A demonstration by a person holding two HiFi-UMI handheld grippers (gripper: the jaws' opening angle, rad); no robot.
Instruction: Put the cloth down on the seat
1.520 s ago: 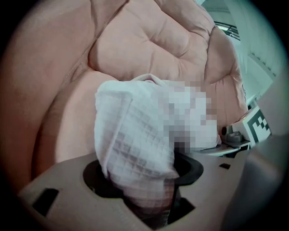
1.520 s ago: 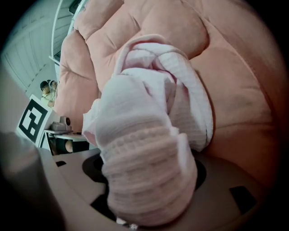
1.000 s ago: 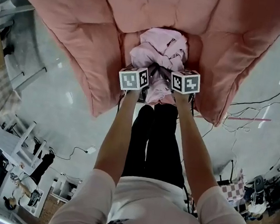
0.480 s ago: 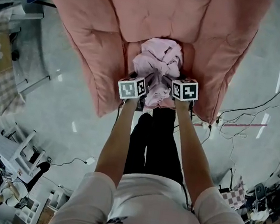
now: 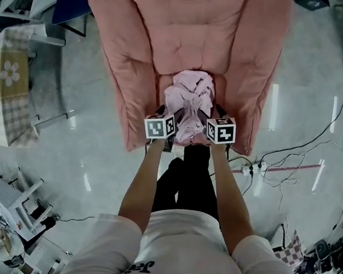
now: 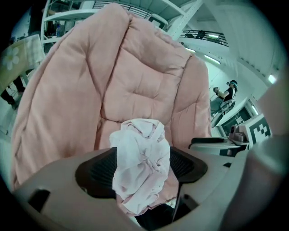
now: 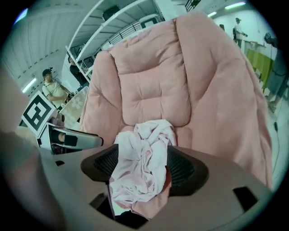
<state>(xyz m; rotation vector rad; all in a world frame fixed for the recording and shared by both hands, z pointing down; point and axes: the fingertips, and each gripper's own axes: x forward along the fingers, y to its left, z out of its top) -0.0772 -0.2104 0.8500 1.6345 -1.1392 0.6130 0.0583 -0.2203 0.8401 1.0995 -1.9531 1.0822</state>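
- Head view: a person stands facing a pink armchair (image 5: 184, 29) with both forearms stretched forward.
- Head view: the left gripper (image 5: 168, 122) and the right gripper (image 5: 215, 125) are level with each other at the chair's front edge, a small gap between their marker cubes.
- Head view: the cloth (image 5: 188, 98), pale pink and crumpled, lies bunched between the chair's two arms. Its near end runs in between the two grippers.
- Head view: the floor (image 5: 82, 153) is grey and glossy, with cables (image 5: 292, 160) trailing on it to the person's right.
- Left gripper view: the left gripper (image 6: 141, 173) has its two dark ribbed pads (image 6: 97, 173) pressed in on a thick wad of the cloth (image 6: 137, 149). The jaws stand only as far apart as that wad.
- Left gripper view: the cloth rises above the pads and hangs below them. The right gripper (image 6: 226, 144) shows just beside it.
- Right gripper view: the right gripper (image 7: 142, 171) clamps the cloth (image 7: 140, 153) in the same way, both pads (image 7: 183, 169) bearing on the fabric.
- Right gripper view: the far part of the cloth sits low against the seat (image 7: 183, 133), below the backrest. Whether its weight rests there cannot be told.
- Right gripper view: the left gripper (image 7: 67, 140) lies close alongside.
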